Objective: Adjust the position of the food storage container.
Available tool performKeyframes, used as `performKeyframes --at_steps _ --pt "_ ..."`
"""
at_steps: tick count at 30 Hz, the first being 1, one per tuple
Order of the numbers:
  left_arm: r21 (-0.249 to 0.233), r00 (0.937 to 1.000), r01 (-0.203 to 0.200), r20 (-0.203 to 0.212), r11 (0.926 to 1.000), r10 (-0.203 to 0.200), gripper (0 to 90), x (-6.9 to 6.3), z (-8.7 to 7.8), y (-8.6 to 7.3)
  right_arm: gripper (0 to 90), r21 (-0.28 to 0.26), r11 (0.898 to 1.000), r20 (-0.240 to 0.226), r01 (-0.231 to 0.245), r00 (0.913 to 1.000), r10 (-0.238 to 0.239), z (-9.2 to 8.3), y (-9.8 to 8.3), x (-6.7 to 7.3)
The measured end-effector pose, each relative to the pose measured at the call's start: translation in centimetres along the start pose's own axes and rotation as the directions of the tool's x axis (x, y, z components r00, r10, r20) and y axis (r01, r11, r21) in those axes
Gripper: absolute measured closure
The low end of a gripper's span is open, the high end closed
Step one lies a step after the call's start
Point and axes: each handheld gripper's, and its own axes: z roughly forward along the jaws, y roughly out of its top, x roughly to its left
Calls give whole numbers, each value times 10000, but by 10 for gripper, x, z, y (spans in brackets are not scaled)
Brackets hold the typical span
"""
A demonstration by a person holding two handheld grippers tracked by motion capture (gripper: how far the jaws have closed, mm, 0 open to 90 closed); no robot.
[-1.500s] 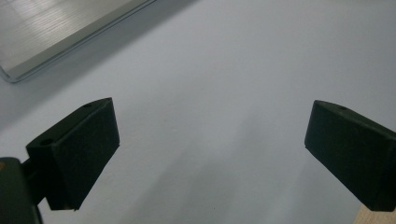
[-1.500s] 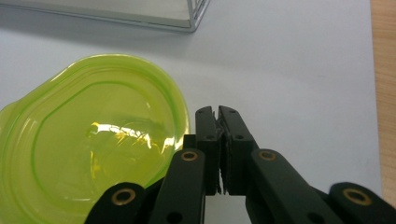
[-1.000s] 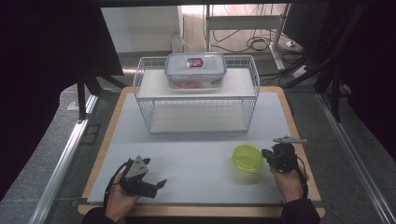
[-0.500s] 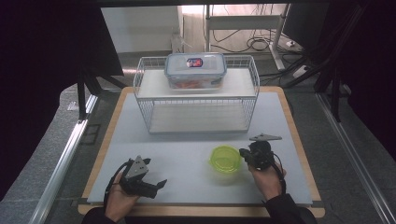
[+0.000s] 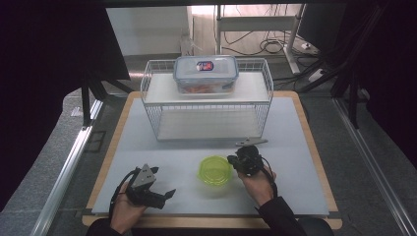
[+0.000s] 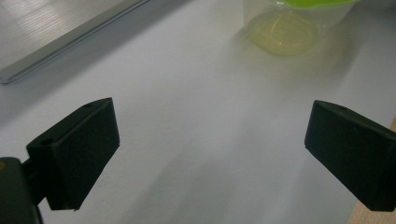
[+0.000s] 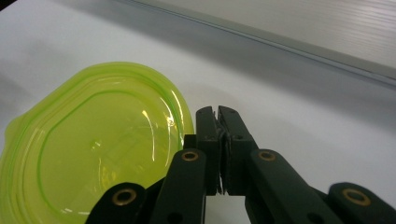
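A pale grey mat [image 5: 147,142] is covering a wooden-edged table [image 5: 112,140], with grey floor and a metal rail [image 5: 64,174] running along the left and dark curtains hanging on both sides. At the near left, the left gripper [image 5: 156,195] is resting on the mat in the person's left hand [image 5: 129,209], its jaws spread wide apart with nothing between them. Behind the middle, a white wire basket rack [image 5: 206,105] is standing with a clear lidded plastic food box [image 5: 205,73] sitting on its top shelf. In front of it, a round translucent cup with a lime-green lid [image 5: 215,170] is standing on the mat. Just right of it, the right gripper [image 5: 235,161] is touching the lid's rim, jaws clenched together beside it, not around it. Cables are lying on the floor beyond.
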Motion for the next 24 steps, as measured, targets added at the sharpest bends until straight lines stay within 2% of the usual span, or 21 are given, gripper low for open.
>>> performKeyframes --at_steps 5,7,10,14,17,20,24 --pt "18 10000 -15 11 10000 15 31 0 0 0 874 31 9994 -357 337 9988 -336 9 6 6" --pt "2 10000 -4 19 10000 4 31 0 0 0 874 -60 9981 -202 614 9979 -615 9 6 3" --pt "5 10000 21 25 10000 -21 32 1 -1 0 885 -74 9986 -39 530 9986 -530 1 1 -4" --pt "14 10000 5 11 10000 -5 33 0 0 0 888 190 9978 -234 637 9977 -633 -14 -12 -6" --pt "60 10000 4 22 10000 -4 33 0 0 0 888 294 9984 -511 479 9976 -463 -21 -22 -4" --pt "76 10000 -10 13 10000 10 33 -1 0 0 886 293 9978 -667 589 9961 -569 -24 -24 3" --pt "95 10000 2 14 10000 -2 33 0 1 0 886 322 9970 -499 706 9964 -689 -20 -19 8"
